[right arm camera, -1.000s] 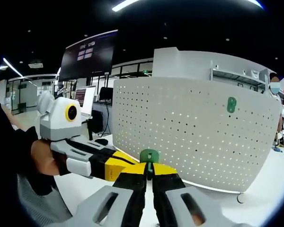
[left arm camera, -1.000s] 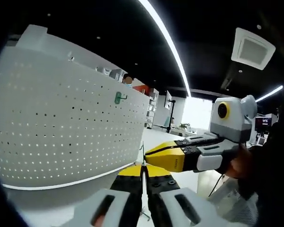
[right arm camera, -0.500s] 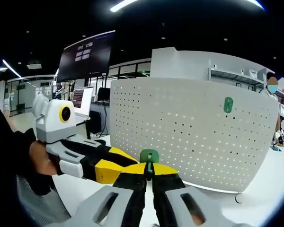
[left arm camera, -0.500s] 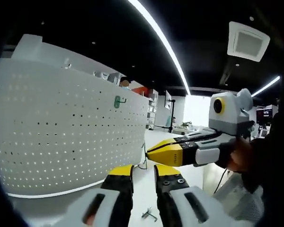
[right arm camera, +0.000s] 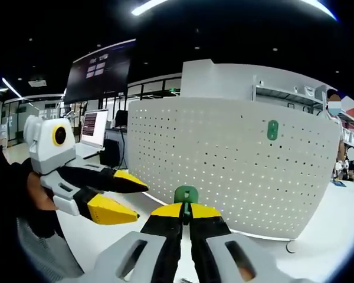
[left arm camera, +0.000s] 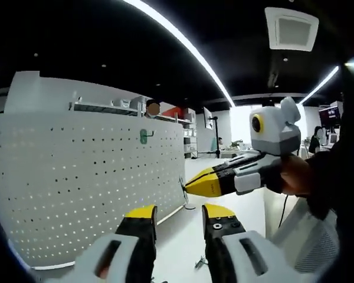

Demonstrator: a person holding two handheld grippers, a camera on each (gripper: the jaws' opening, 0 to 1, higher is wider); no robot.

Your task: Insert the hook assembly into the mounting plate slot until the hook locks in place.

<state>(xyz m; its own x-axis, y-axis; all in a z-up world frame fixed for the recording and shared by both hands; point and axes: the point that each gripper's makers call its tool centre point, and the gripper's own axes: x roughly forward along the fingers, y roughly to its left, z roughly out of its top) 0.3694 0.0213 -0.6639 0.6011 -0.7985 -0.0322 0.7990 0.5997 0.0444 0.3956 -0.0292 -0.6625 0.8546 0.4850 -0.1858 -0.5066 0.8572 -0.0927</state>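
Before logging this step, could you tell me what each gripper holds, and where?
Right gripper pinches the green hook by its lower stem; left gripper holds nothing.

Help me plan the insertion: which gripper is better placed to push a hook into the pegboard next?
Right. The right gripper is shut on a green hook and faces the white pegboard. The left gripper is open with nothing between its jaws.

White tabletop (left arm camera: pixel 183 236) under my tools, also seen at (right arm camera: pixel 336 236). White perforated mounting plate (right arm camera: pixel 236 165) stands upright on it, curved. Small metal hook (left arm camera: pixel 199 260) lies loose on surface near my left jaws.
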